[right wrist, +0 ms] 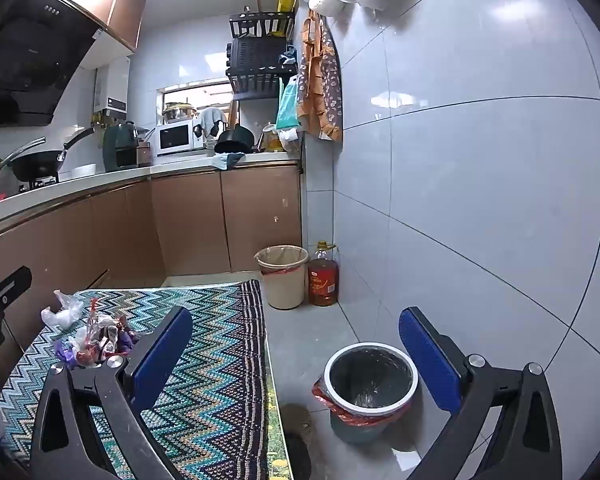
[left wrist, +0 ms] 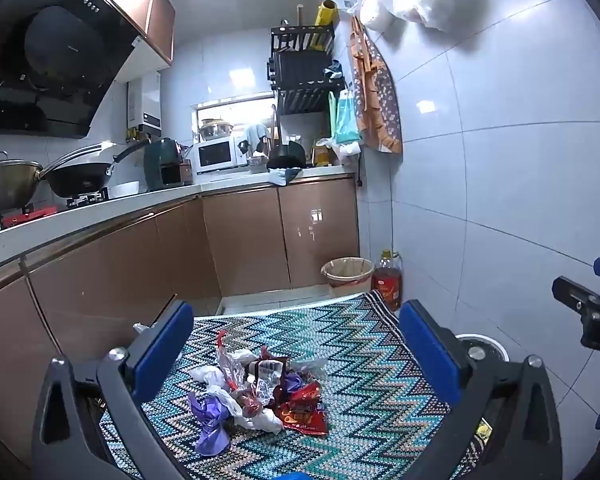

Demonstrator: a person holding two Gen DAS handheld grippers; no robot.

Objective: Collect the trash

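Crinkly foil and plastic trash [left wrist: 256, 392] lies in a loose heap near the table's [right wrist: 220, 360] left edge. Both the left gripper [left wrist: 296, 354] and the right gripper [right wrist: 296, 354] stand fully open, holding nothing. Light wrappers may slip out and fall beside the bin [right wrist: 370, 378] (it stands beyond the table's right edge).

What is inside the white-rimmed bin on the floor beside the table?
The white-rimmed bin holds a dark liner, with a red bag edge folded out under the rim. The visible interior shows no clear trash; its bottom is shadowed, so small items cannot be ruled out. The wrappers lie on the table.
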